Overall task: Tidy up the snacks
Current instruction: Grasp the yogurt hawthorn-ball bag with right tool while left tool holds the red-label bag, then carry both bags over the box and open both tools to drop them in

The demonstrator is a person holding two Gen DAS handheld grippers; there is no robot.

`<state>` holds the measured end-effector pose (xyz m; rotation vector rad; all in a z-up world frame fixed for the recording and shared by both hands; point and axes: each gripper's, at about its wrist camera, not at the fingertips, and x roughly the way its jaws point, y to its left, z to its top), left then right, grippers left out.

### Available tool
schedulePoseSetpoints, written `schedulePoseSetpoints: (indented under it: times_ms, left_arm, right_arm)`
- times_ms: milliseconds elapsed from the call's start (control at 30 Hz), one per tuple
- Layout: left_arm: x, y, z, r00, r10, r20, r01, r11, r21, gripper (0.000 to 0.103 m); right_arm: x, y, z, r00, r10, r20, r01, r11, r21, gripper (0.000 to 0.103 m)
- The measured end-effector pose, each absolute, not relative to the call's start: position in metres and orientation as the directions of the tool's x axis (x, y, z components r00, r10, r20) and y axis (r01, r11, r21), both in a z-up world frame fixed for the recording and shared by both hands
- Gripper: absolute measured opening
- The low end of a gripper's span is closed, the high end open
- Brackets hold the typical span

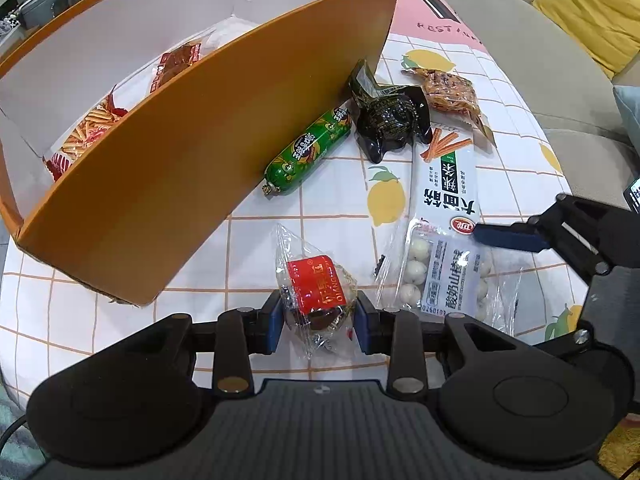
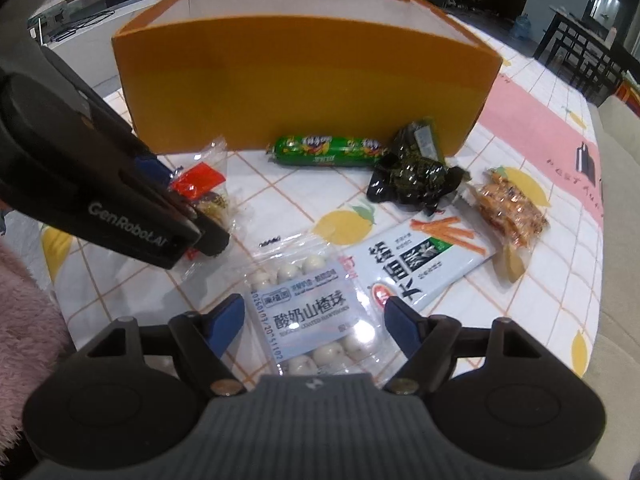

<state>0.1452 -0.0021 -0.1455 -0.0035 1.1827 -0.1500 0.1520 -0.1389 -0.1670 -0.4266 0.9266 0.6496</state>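
Observation:
An orange box [image 1: 168, 184] stands on the table and holds a few snack packs; it also shows in the right wrist view [image 2: 304, 92]. My left gripper [image 1: 318, 320] is shut on a clear packet with a red label [image 1: 314, 284], low over the table; the packet also shows in the right wrist view [image 2: 202, 184]. My right gripper [image 2: 316, 320] is open, its fingers on either side of a clear bag of white yogurt hawthorn balls [image 2: 316, 312], which also shows in the left wrist view [image 1: 444, 276].
On the lemon-print tablecloth [image 1: 360, 220] lie a green sausage [image 1: 308, 148], a black-green packet [image 1: 392, 120], an orange-brown snack pack [image 1: 448, 92] and a white noodle-snack bag [image 1: 450, 188]. A sofa with a yellow cushion [image 1: 592, 12] stands beyond the table.

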Motion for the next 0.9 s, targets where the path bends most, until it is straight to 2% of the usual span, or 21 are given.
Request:
schedulePoseSetpoints:
  times_ms: [233,433,733,900]
  left_arm:
    - [0.145,-0.003,-0.143,0.383,-0.122,-0.916,0.115,0.990,-0.084,0.039]
    - [0.144,-0.003,-0.129,0.442,-0.144,-0.885,0.123,0.987,-0.099,0.039]
    - [0.141,-0.006,-0.089,0.548,-0.175,-0.818,0.144,0.983,-0.114,0.039]
    - [0.145,-0.001,-0.061,0.606,-0.171,-0.777,0.134,0.985,-0.113,0.039]
  right_arm:
    - [0.151,-0.140,-0.168,0.398,0.343,-0.851,-0.666,0.746,-0.011,0.066]
    - [0.150,-0.147,-0.157,0.389,0.343,-0.855,-0.613,0.789,0.038,0.063]
    - [0.155,-0.178,-0.128,0.453,0.345,-0.822,-0.442,0.887,0.129,0.062]
    - [0.158,-0.185,-0.104,0.525,0.364,-0.769,-0.394,0.905,0.160,0.061]
